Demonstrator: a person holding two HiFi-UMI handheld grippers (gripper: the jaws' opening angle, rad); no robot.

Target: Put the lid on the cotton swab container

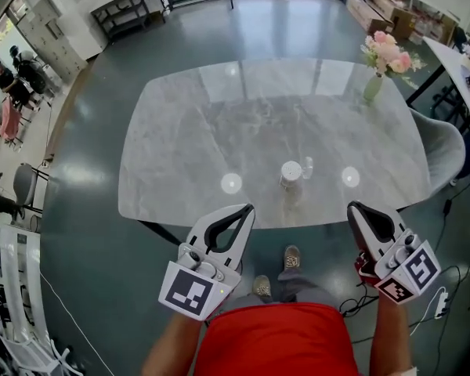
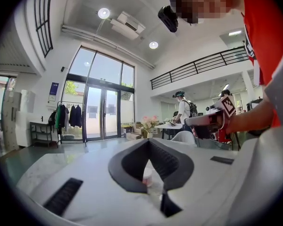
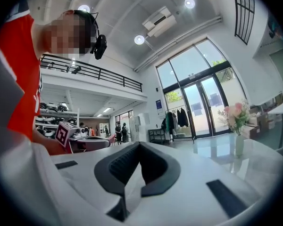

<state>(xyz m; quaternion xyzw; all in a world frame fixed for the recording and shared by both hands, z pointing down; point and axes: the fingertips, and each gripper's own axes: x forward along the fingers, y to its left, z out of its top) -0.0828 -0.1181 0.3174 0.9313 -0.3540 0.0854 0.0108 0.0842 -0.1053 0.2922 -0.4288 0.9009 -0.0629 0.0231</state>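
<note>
**Container ahead and between two shut tools**

The cotton swab container point(image 1: 291, 174) is seen standing upright, its long axis vertical, near the front edge of the marble bench point(image 1: 180, 139). A small clear piece point(image 1: 307, 168), judged to be the lid (too small for certainty), is set just beside it on the right.

Both are found ahead of the tools and between them. The container lies closer to the left tool point(image 1: 247, 208), the clear piece closer to the right tool point(image 1: 352, 207). Neither is touched.

Each tool's jaws are brought together at the tips, with nothing clamped. In the left gripper view the container is only glimpsed beyond the jaws, through the gap behind their tips.

By count there are one container, one presumed lid and two tools. One vase of flowers point(image 1: 374, 87) stands at the far right corner, well apart.
</note>
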